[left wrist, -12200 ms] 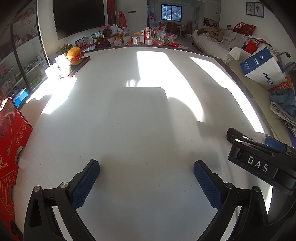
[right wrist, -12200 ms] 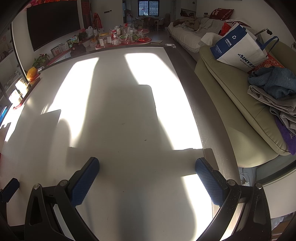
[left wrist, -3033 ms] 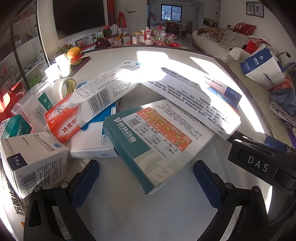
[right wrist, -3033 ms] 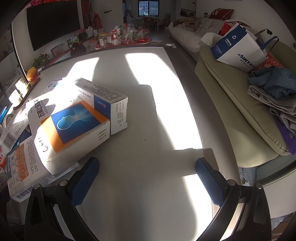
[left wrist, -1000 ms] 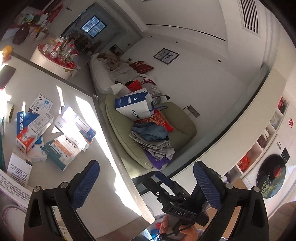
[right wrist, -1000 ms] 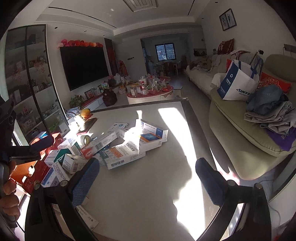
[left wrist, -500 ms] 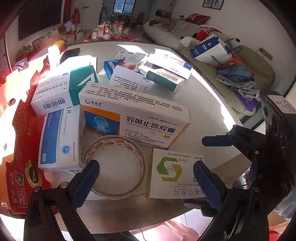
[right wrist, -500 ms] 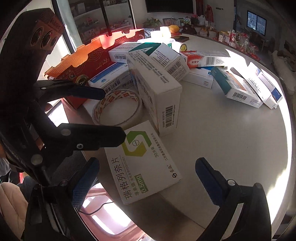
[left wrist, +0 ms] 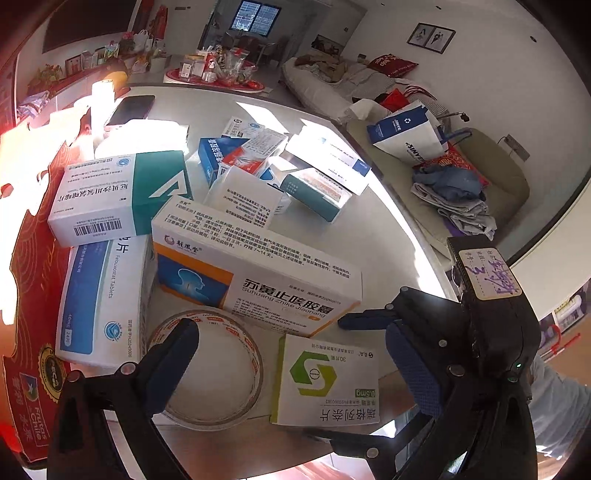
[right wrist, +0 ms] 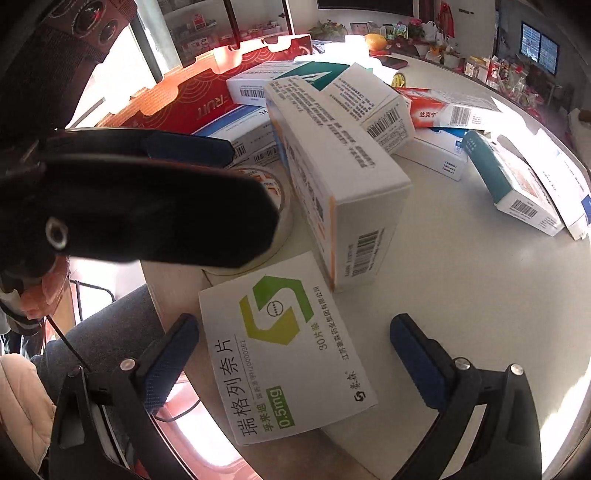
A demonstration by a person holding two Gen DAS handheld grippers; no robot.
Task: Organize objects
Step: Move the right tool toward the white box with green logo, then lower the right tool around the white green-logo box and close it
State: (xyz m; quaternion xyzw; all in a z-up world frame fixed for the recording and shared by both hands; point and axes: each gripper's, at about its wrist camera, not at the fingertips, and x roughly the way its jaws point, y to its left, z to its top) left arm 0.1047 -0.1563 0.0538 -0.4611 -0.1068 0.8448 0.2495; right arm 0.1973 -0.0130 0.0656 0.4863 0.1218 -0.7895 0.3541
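Beside one tape roll, both empty grippers, left and right, gape wide.

A pale round counter fills the middle of a living room, with hard sunlight falling across it in bright patches. White walls rise behind, and a framed picture pair hangs on the far one. A dark-paned window sits at the back, above a low red-rimmed side table crowded with small bottles. A white-covered sofa runs along the right, ending in an olive cushioned seat that carries folded clothes and a blue and white bag. A large dark screen hangs on the left wall. In the right wrist view, glass-fronted shelving stands behind the counter.
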